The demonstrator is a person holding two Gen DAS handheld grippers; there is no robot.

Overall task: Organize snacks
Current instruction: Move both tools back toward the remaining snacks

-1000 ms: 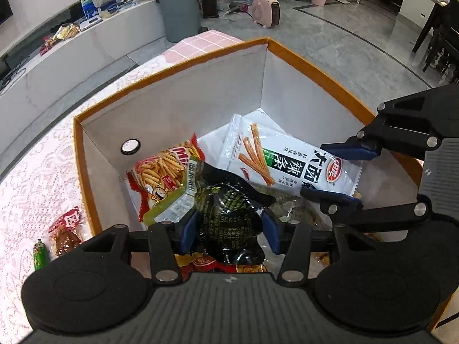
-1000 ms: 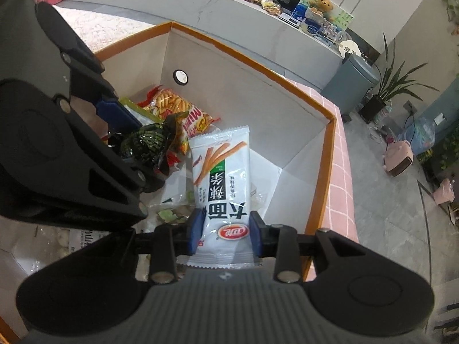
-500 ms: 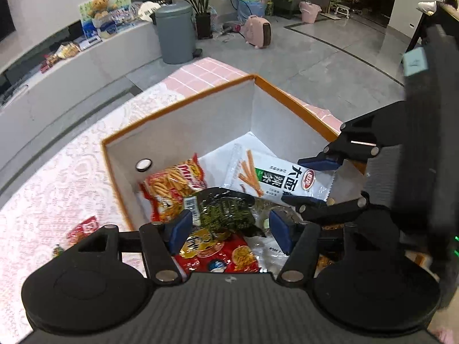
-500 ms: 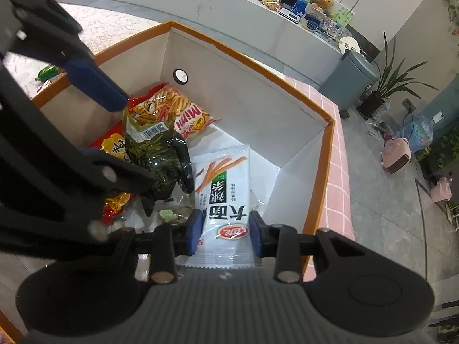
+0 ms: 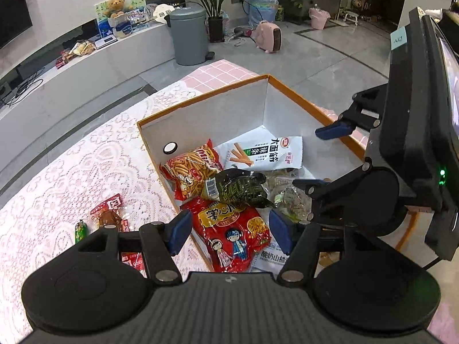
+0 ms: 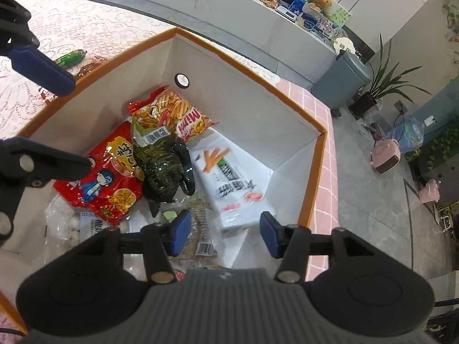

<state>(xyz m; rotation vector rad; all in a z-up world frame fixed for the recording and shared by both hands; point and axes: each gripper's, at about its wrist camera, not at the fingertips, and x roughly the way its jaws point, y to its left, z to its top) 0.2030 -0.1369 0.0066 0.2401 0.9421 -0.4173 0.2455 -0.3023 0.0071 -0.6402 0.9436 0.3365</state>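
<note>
An orange-rimmed white box holds several snack packs. My left gripper is open above the box's near left corner, with nothing between its fingers; a red pack lies below it. A dark green pack rests on the pile beside an orange Mimi chips bag. The jaws of my right gripper are opening. The white stick-snack pack lies loose on the box floor below them, and the pads do not touch it.
Left of the box, a small red pack and a green sausage lie on the lace tablecloth. The pink checked table edge runs along the box's right side. A grey bin stands on the floor beyond.
The left gripper let go of the dark green pack, opened wider and rose back from the box. The right gripper opened off the white pack, which now lies flat in the box.
</note>
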